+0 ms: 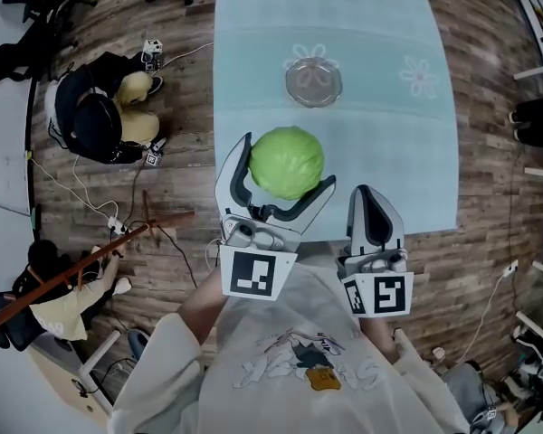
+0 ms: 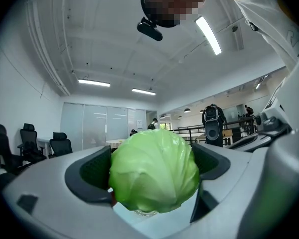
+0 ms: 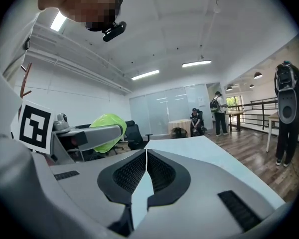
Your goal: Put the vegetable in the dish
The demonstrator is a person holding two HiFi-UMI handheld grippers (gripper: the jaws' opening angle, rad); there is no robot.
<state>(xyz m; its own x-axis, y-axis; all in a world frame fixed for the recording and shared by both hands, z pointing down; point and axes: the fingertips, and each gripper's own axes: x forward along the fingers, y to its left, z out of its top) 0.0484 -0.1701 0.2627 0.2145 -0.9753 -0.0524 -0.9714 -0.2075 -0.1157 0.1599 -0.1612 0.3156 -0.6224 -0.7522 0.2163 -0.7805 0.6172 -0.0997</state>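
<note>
A round green cabbage [image 1: 287, 162] is held above the near part of the pale blue table [image 1: 253, 80], with my left gripper [image 1: 284, 168] shut on it from both sides. In the left gripper view the cabbage [image 2: 154, 171] fills the gap between the dark pads. A clear glass dish [image 1: 313, 82] sits on the table farther away, beyond the cabbage. My right gripper [image 1: 373, 199] is shut and holds nothing, near the table's front edge to the right of the cabbage. In the right gripper view its tips [image 3: 146, 156] meet, and the cabbage [image 3: 108, 131] shows at the left.
White flower prints [image 1: 420, 76] mark the tablecloth. Wooden floor surrounds the table. A person in yellow [image 1: 127, 107] crouches at the left, another [image 1: 63, 301] sits lower left beside cables. Shelving [image 1: 538, 7] stands at the right.
</note>
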